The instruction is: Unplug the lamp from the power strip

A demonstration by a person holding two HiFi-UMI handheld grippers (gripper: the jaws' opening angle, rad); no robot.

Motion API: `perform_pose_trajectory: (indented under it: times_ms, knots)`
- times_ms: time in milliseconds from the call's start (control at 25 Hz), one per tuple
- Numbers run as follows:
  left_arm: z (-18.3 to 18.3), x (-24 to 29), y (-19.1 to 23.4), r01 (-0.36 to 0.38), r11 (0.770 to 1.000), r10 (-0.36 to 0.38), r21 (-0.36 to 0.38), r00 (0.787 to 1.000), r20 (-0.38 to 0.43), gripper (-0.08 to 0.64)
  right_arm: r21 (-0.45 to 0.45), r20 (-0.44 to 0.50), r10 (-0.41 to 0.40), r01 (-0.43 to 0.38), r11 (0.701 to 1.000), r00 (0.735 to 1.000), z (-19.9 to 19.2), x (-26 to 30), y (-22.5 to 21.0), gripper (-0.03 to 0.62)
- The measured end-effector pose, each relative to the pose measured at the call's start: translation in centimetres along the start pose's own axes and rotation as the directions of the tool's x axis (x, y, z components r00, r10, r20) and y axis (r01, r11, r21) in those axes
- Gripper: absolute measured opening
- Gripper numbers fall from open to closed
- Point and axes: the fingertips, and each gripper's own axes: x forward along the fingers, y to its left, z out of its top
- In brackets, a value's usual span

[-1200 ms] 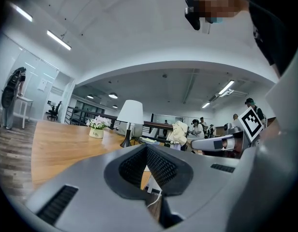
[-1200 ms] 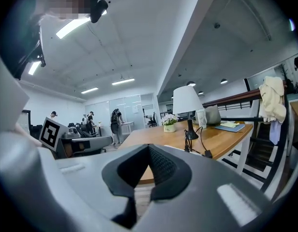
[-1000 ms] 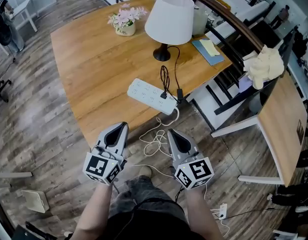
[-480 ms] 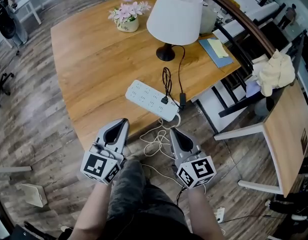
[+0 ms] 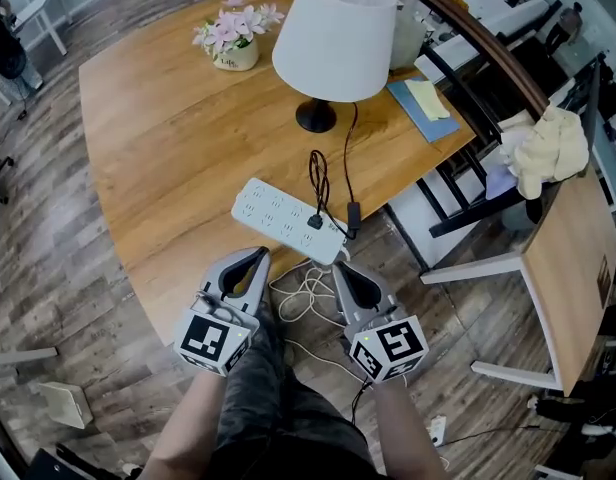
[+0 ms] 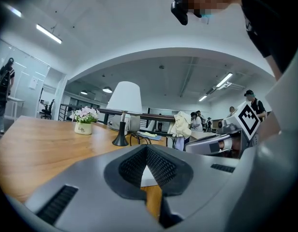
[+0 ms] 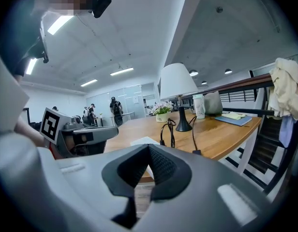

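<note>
1. Head view: the lamp (image 5: pixel 335 30) stands far back on the counter (image 5: pixel 168 148). Its black cord (image 5: pixel 349 163) runs forward to a plug (image 5: pixel 314 221) seated in the white power strip (image 5: pixel 278 211), which lies near the counter's front edge. Only this view shows the seated plug and the white cable (image 5: pixel 303 293) tangled on the floor.
2. Left gripper view: seen low across the counter, a flower pot (image 6: pixel 83 127) stands left of the lamp. The strip is mostly hidden behind the jaws.
3. Right gripper view: the cord's loop rises in front of the lamp base, a detail the left gripper view lacks.
4. The left tool (image 5: pixel 256 256) and right tool (image 5: pixel 340 268) each have their jaws together with nothing between them.
5. Both tools hang just off the counter's front edge. The plug lies ahead between their tips, nearer the right tool and touched by neither.
</note>
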Motion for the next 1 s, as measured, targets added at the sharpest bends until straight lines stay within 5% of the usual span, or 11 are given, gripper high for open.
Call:
perform_pose_trajectory:
  times_ms: [400,520,800,1000]
  knots:
    - [-2.7,4.5,1.0,0.038,0.999,-0.036,0.016,0.994,-0.104,-0.003,-0.070,-0.095,0.022,-0.029,0.997,0.995,-0.4,5.0,-1.9,0.009]
    - [-3.5,5.8,1.3,0.056,0.995,-0.044,0.087,0.989,-0.141,-0.003,-0.077,-0.124,0.054,-0.064,0.995,0.991,-0.6,6.1,-2.0,0.081]
    - [-5.3,8.5,1.8,0.091,0.966,-0.020,0.244,0.961,-0.277,-0.002,-0.155,-0.181,0.082,-0.110,0.982,0.980,-0.8,8.0,-2.7,0.084]
    - [-5.1,9.9,2.2,0.069,0.931,0.031,0.358,0.963,-0.268,-0.003,-0.221,-0.232,0.101,-0.153,0.963,0.968,-0.9,9.3,-2.5,0.086]
